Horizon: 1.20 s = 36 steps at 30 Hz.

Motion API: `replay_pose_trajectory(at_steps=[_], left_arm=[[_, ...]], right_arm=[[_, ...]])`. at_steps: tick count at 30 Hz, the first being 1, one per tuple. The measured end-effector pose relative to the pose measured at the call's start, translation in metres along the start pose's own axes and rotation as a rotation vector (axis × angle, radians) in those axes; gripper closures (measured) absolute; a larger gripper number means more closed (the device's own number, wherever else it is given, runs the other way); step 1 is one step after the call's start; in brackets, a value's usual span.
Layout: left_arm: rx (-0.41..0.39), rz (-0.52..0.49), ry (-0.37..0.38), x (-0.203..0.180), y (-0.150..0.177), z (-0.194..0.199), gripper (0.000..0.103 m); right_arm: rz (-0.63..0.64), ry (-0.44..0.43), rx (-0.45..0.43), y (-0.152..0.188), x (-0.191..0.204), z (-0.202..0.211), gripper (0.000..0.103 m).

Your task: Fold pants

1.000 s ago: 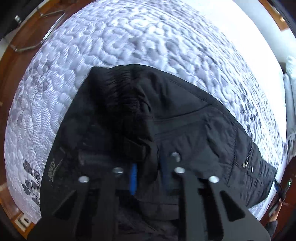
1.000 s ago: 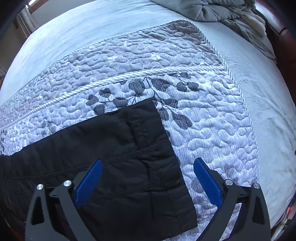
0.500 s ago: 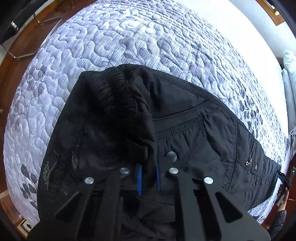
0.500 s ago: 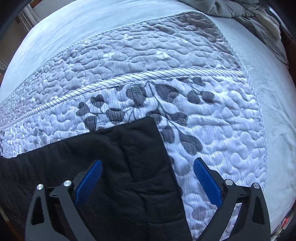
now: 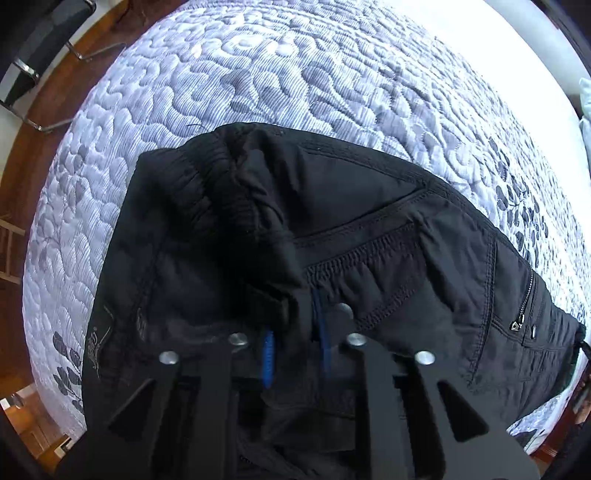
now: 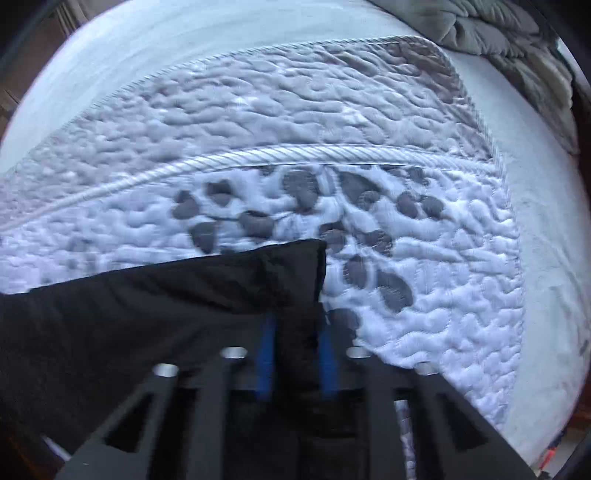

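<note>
While waistband fills left, right shows hem [image 6: 295, 266].

A quilted white bedspread [image 5: 280, 74] with grey leaf prints covers the bed; a twisted cord seam [image 6: 258, 155] runs across it in the right wrist view. Beyond the bedspread's far edge lies a plain pale sheet [image 6: 184, 48]. A crumpled grey blanket [image 6: 495, 33] is heaped at the sheet's far right corner. Left of the bedspread, a wooden floor [image 5: 14, 173] shows, with a chrome-legged chair [image 5: 33, 55] standing on it.
</note>
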<state>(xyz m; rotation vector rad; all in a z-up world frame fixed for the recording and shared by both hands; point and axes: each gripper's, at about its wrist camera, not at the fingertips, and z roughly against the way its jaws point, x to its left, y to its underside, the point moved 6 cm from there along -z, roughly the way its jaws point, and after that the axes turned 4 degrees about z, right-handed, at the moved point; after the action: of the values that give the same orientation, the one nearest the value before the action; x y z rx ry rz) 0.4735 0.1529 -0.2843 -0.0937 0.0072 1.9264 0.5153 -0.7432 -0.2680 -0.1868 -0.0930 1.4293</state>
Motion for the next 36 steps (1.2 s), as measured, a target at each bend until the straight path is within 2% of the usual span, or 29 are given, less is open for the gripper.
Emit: replay_pose_trajectory(at_steps=[4, 6, 9, 14, 18, 24, 29, 33, 36], left_arm=[[-0.053, -0.024, -0.011, -0.015, 0.006, 0.005, 0.095], [-0.083, -0.010, 0.018, -0.018, 0.011, 0.012, 0.096], [-0.190, -0.024, 0.073, -0.029, 0.018, 0.038, 0.096], [-0.350, -0.035, 0.221, -0.032, 0.041, 0.087, 0.096], [-0.454, -0.097, 0.271, -0.013, 0.076, 0.125, 0.096], [-0.570, -0.102, 0.395, 0.023, 0.136, 0.157, 0.096], [-0.629, -0.046, 0.500, 0.067, 0.184, 0.165, 0.096], [-0.649, -0.009, 0.557, 0.102, 0.221, 0.156, 0.095], [-0.654, 0.007, 0.586, 0.124, 0.246, 0.142, 0.095]], right_arm=[[0.031, -0.017, -0.104, 0.008, 0.011, 0.040, 0.092], [0.037, -0.023, -0.163, 0.016, 0.008, 0.067, 0.092], [0.058, -0.075, -0.289, 0.029, 0.013, 0.119, 0.092], [0.115, -0.134, -0.479, 0.076, 0.024, 0.195, 0.092], [0.122, -0.167, -0.600, 0.128, 0.027, 0.239, 0.092], [0.080, -0.181, -0.710, 0.197, 0.010, 0.267, 0.092], [0.001, -0.156, -0.774, 0.250, -0.015, 0.278, 0.092], [-0.065, -0.197, -0.802, 0.287, -0.029, 0.279, 0.092], [-0.088, -0.189, -0.786, 0.317, -0.030, 0.272, 0.092]])
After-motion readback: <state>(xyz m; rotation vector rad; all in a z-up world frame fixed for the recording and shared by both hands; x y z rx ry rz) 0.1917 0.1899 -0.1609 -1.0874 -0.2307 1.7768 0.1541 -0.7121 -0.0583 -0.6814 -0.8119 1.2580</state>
